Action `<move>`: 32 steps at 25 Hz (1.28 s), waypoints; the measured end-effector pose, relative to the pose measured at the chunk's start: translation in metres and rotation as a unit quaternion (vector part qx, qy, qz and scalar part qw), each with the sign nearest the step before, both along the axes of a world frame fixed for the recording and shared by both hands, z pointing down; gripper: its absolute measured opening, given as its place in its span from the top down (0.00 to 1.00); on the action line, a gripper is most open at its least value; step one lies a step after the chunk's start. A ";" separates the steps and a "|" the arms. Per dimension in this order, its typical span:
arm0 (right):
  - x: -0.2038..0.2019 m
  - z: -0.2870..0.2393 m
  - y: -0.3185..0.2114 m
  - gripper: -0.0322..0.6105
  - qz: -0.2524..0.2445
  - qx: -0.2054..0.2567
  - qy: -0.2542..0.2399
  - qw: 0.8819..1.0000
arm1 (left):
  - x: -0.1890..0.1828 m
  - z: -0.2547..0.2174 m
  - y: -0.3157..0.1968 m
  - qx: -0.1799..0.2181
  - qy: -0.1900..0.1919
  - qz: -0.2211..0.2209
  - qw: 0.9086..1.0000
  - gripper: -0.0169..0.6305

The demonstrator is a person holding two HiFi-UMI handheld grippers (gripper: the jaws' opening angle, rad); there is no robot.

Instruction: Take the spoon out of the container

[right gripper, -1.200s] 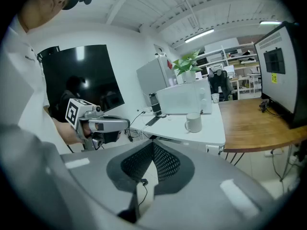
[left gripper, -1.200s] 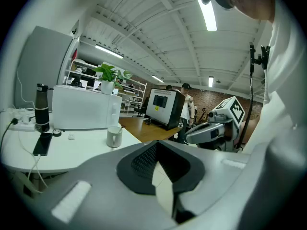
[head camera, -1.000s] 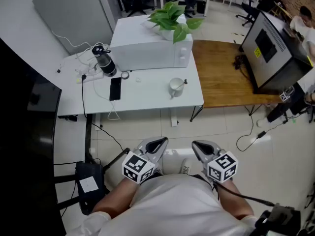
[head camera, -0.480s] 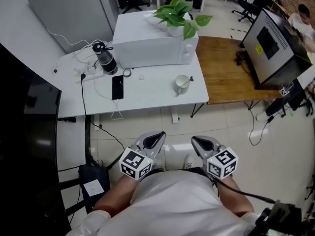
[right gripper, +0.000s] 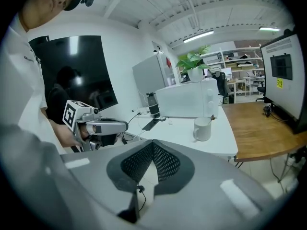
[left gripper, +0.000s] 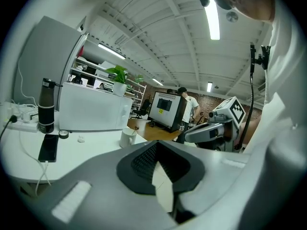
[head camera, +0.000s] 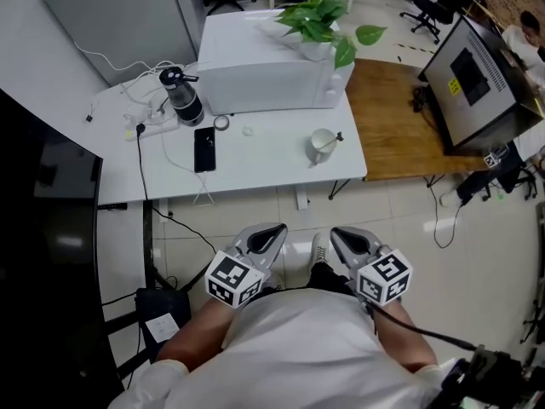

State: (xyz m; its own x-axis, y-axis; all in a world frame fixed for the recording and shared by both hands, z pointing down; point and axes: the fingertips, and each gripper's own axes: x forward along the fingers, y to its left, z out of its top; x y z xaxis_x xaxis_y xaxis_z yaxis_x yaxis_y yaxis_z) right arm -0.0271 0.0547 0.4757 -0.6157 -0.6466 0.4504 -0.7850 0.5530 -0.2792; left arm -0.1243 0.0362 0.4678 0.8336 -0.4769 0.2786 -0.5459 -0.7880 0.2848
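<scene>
1. Spoon [head camera: 334, 139] stands in the white cup [head camera: 320, 146]; its handle leans out over the cup's rim, towards the right edge of the white table [head camera: 264, 158].
2. Cup sits close to the front right corner of the white table, apart from everything else on it.
3. Left gripper [head camera: 269, 235]: held low in front of the person's body, well off the front edge of the table. In the left gripper view the jaws are pressed together at the tips, with nothing between the pads.
4. Right gripper [head camera: 347, 237]: beside the left one and at about the same height, also short of the table. In the right gripper view the jaws meet at the tips, with nothing pinched.
5. Neither gripper touches the cup or the spoon; bare floor lies between them and the table's front edge.
6. Microwave [head camera: 271, 73] occupies the rear of the table, with a potted plant [head camera: 322, 22] on top at its right end.
7. Dark bottle [head camera: 181, 97] stands upright just off the microwave's left end, among white cables near the table's left edge.
8. Black phone [head camera: 203, 149] lies flat in front of the bottle, with a cable running off the front edge.
9. Wooden table [head camera: 398, 128] abuts the right edge of the white table; a dark monitor [head camera: 473, 73] stands at its far right.
</scene>
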 end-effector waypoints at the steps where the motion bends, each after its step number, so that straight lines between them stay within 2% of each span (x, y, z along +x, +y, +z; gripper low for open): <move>1: 0.001 0.000 -0.005 0.94 0.000 0.000 -0.001 1.000 | 0.002 0.000 -0.005 0.001 0.000 0.000 1.000 0.97; 8: 0.020 0.003 -0.055 0.94 -0.023 0.005 -0.012 1.000 | 0.023 0.004 -0.050 0.003 -0.013 -0.021 1.000 0.97; 21: 0.099 -0.007 -0.174 0.94 -0.113 0.016 -0.026 0.993 | 0.118 -0.018 -0.164 0.023 -0.027 -0.094 0.995 0.97; 26: 0.114 0.003 -0.197 0.94 -0.141 0.010 -0.032 0.989 | 0.137 -0.017 -0.187 0.044 -0.059 -0.115 0.991 0.97; 29: 0.117 0.012 -0.205 0.94 -0.146 -0.004 -0.037 0.989 | 0.137 -0.006 -0.187 0.025 -0.067 -0.120 0.990 0.97; 32: 0.116 0.020 -0.212 0.94 -0.148 -0.015 -0.036 0.988 | 0.132 0.007 -0.189 -0.009 -0.057 -0.128 0.990 0.97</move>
